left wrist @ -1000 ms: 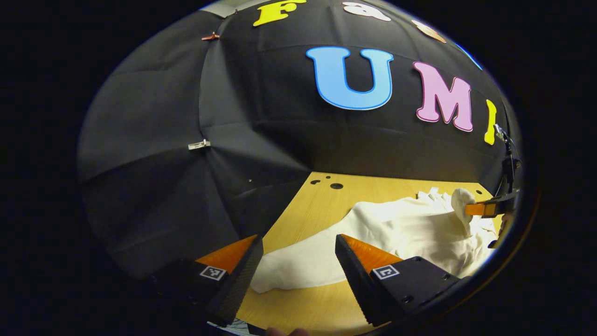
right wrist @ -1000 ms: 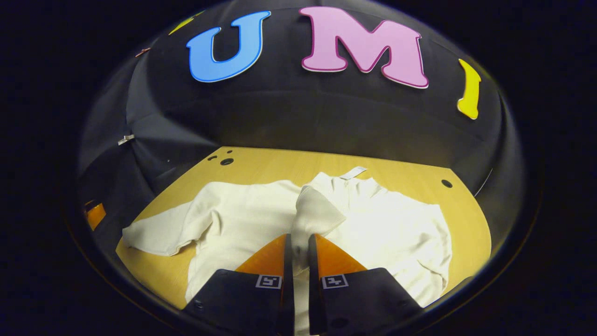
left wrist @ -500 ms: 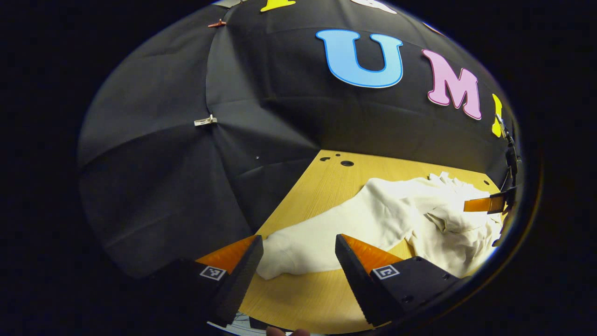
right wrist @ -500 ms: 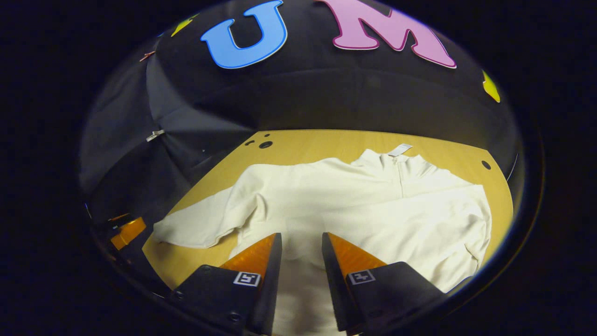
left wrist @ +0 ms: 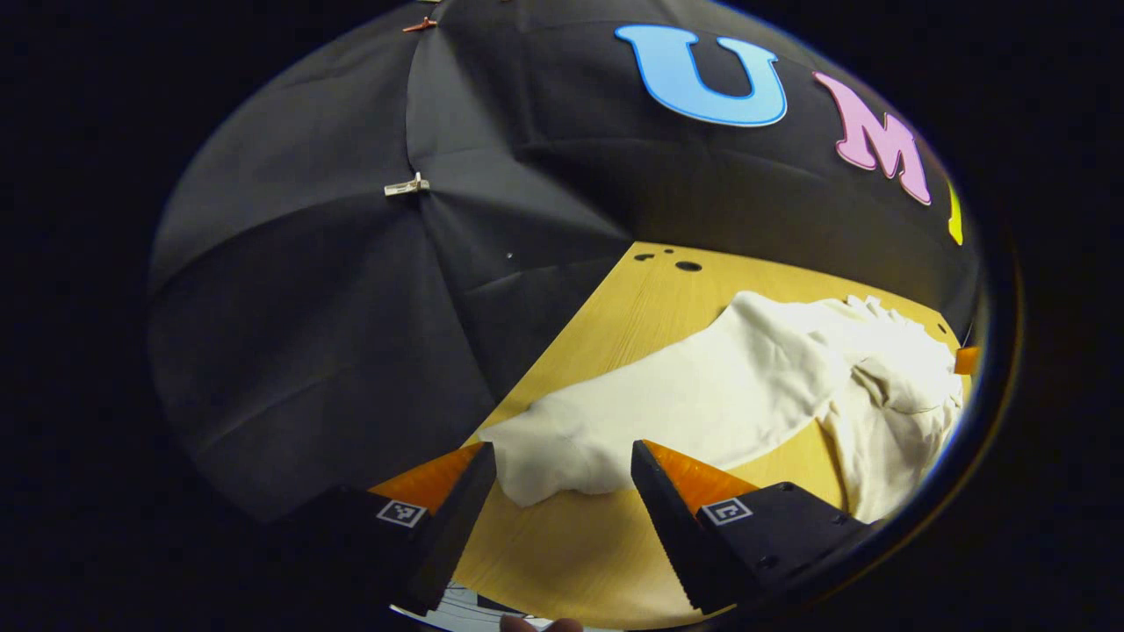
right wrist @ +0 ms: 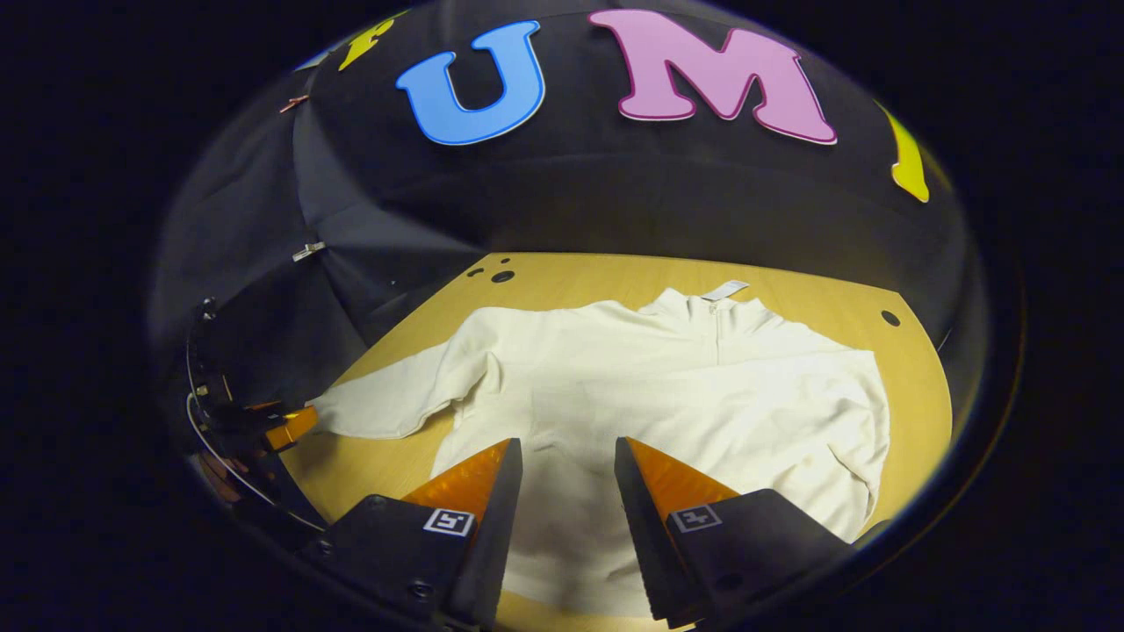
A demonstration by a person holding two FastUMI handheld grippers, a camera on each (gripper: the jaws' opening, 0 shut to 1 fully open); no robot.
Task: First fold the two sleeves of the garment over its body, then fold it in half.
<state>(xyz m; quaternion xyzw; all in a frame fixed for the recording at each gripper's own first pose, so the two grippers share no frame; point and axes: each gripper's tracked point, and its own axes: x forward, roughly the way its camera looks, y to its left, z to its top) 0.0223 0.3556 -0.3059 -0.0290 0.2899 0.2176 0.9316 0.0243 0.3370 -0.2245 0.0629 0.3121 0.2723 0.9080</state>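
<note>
Released a second ago, the right sleeve [right wrist: 702, 386] now lies across the garment [right wrist: 667, 395] on the surface [right wrist: 597, 276]. Right hand-held gripper [right wrist: 562, 465] hovers wide open and empty above the hem. Left hand-held gripper [left wrist: 562, 470], also open and empty, has closed in on the outstretched left sleeve [left wrist: 562, 448]; it should pinch the cuff squarely, then carry it flat over the body.

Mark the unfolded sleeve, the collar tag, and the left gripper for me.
Cream garment's outstretched sleeve [left wrist: 606, 443]: left gripper view, cuff end.
White collar tag [right wrist: 725, 290]: right gripper view, its middle.
Left gripper [left wrist: 562, 461]: left gripper view, midway between its open fingertips.
</note>
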